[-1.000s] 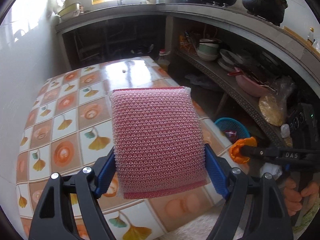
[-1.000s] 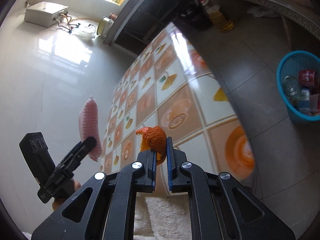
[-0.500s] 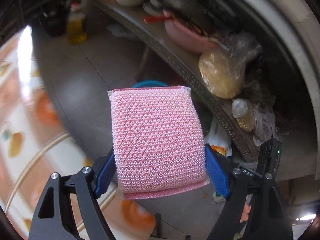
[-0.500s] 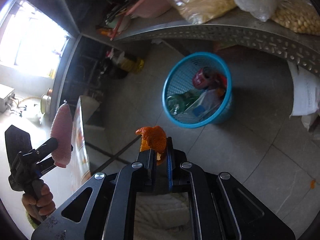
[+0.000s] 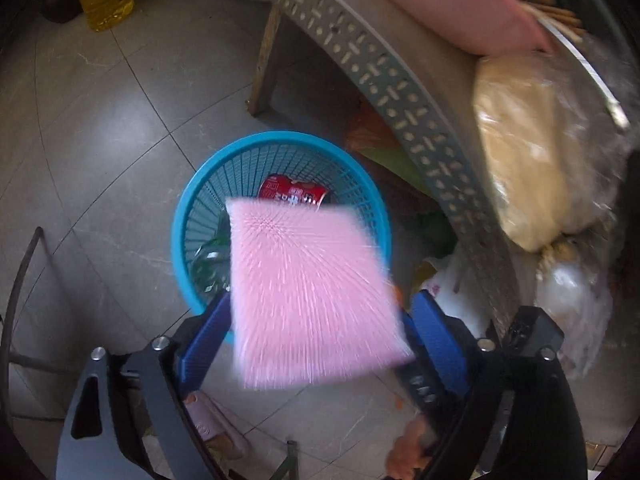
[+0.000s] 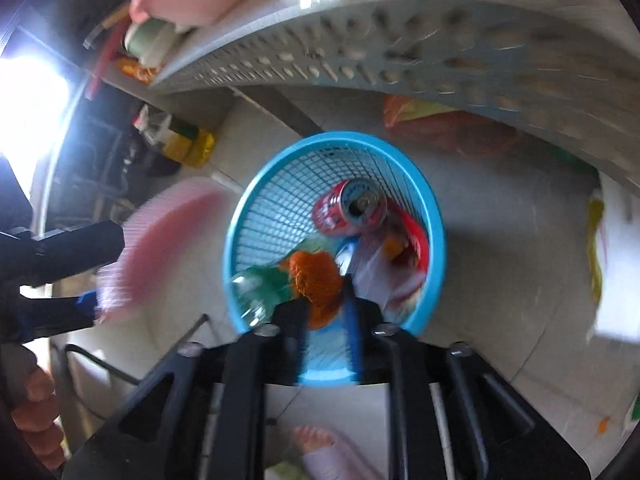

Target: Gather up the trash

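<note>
In the left wrist view a pink mesh sponge [image 5: 312, 292] hangs blurred and tilted between the blue pads of my left gripper [image 5: 320, 300]. Those jaws are opening and there is a gap on each side of the sponge. It is right over the blue mesh basket [image 5: 280, 138], which holds a red can [image 5: 294, 196]. In the right wrist view my right gripper [image 6: 324, 296] points down into the same basket [image 6: 332, 138]. Its jaws are opening, and the orange peel [image 6: 316, 280] lies loose between the fingers. The sponge [image 6: 160, 240] shows at the left there.
The basket stands on a grey tiled floor beside a perforated grey shelf [image 5: 400, 92]. A pink basin [image 5: 460, 0] and a bag of yellowish stuff [image 5: 532, 152] sit on it. A yellow oil bottle [image 5: 106, 0] stands far left. A green bottle [image 6: 264, 284] and wrappers lie in the basket.
Both grippers swung from over the patterned table down to above the basket and tipped downward. The left jaws widened off the sponge. The right jaws parted from the peel.
</note>
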### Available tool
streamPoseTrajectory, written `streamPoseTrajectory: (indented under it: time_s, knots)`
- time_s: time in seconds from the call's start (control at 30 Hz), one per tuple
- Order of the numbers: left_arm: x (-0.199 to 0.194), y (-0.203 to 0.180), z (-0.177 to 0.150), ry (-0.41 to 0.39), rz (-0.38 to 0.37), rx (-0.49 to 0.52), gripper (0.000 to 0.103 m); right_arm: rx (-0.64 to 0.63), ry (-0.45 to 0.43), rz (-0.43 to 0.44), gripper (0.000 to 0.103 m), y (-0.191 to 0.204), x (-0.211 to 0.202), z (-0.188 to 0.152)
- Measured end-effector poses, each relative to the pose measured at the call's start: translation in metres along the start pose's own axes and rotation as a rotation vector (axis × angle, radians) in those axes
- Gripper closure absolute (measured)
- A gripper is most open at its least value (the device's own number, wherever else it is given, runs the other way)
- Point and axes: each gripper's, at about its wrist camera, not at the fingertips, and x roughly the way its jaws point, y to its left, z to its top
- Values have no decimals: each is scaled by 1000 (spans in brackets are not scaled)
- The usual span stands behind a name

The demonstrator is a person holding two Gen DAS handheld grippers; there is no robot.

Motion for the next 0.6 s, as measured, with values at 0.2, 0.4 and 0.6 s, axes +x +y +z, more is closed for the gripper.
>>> streamPoseTrajectory:
  time_s: [0.2, 0.4, 0.6]
  knots:
    - [16, -3, 7, -5, -24, -13, 8, -9, -5, -59, 53, -12, 16, 1]
    - [-21, -13, -7, -64, -54, 26, 8, -43, -55, -89, 51, -14, -5, -10]
    - [-93, -29, -46, -185, -67, 115, 8, -122, -128, -109, 44, 6, -48, -44]
